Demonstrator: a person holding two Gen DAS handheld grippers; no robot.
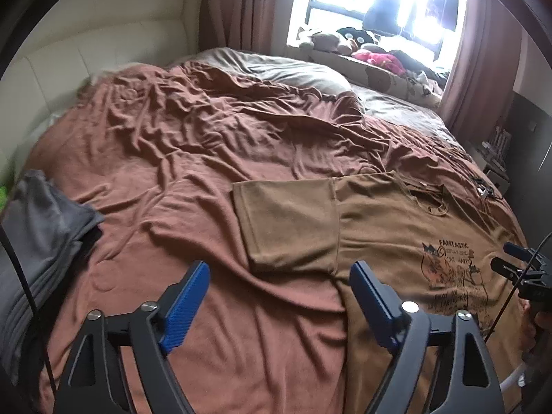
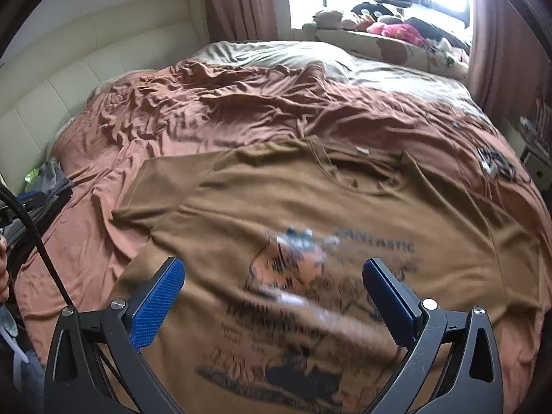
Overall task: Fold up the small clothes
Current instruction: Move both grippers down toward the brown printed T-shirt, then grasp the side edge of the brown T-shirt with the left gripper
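A brown T-shirt (image 1: 379,227) (image 2: 310,200) with a dark and orange print lies spread front up on the rust bedsheet (image 1: 172,158), neck toward the window. Its left sleeve (image 1: 286,220) lies flat, pointing toward the headboard. My left gripper (image 1: 279,269) is open just above the sheet at the sleeve's lower edge, and nothing is between its blue pads (image 1: 188,303). My right gripper (image 2: 274,265) is open over the printed chest with nothing gripped. In the left wrist view, the right gripper (image 1: 510,258) shows at the right edge above the print.
A stack of grey clothes (image 1: 41,234) (image 2: 55,179) sits at the bed's left edge by the cream padded headboard (image 1: 86,51). Small dark objects (image 2: 496,164) lie on the sheet at the right. Plush toys (image 1: 362,45) line the window sill. A black cable (image 2: 38,241) hangs at left.
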